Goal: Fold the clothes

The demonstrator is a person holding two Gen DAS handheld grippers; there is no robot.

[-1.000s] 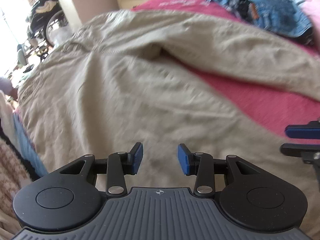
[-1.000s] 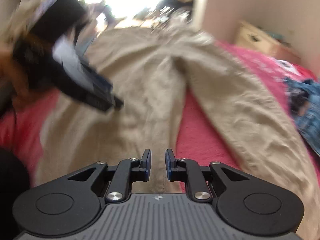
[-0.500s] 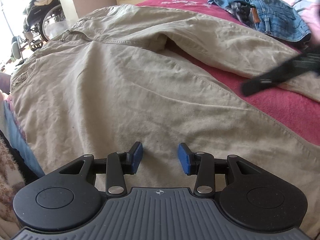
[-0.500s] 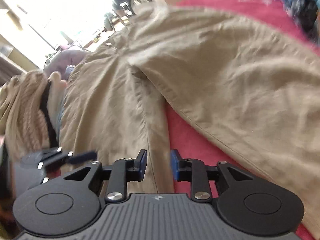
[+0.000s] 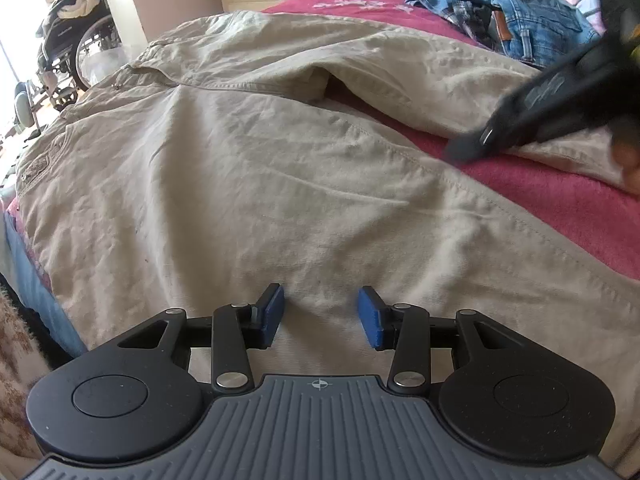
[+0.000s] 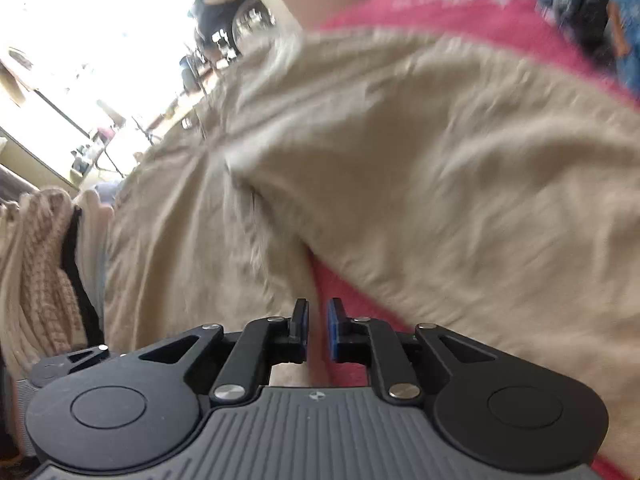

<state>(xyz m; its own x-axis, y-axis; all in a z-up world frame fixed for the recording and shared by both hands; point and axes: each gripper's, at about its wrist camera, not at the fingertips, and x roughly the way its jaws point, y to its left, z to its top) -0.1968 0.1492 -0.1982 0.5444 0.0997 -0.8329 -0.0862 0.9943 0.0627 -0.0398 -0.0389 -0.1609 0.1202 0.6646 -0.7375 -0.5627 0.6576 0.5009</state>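
The beige trousers lie spread flat on the bed's red blanket, waist toward the far end, the two legs splayed apart in a V with a wedge of blanket bare between them. No fold shows anywhere in them, so the folding looks not yet begun: the legs have to be brought together and the length then doubled over.

The left claw hangs over the near leg, jaws roughly half apart, with nothing between its blue pads. The right claw sits low at the inner edge of the far leg, where cloth meets blanket. Its jaws have just been closing and stand at a narrow slit; I see no cloth pinched in it, though the picture is blurred.

Beyond the trousers a heap of jeans waits unfolded, and knitwear lies beside the bed.
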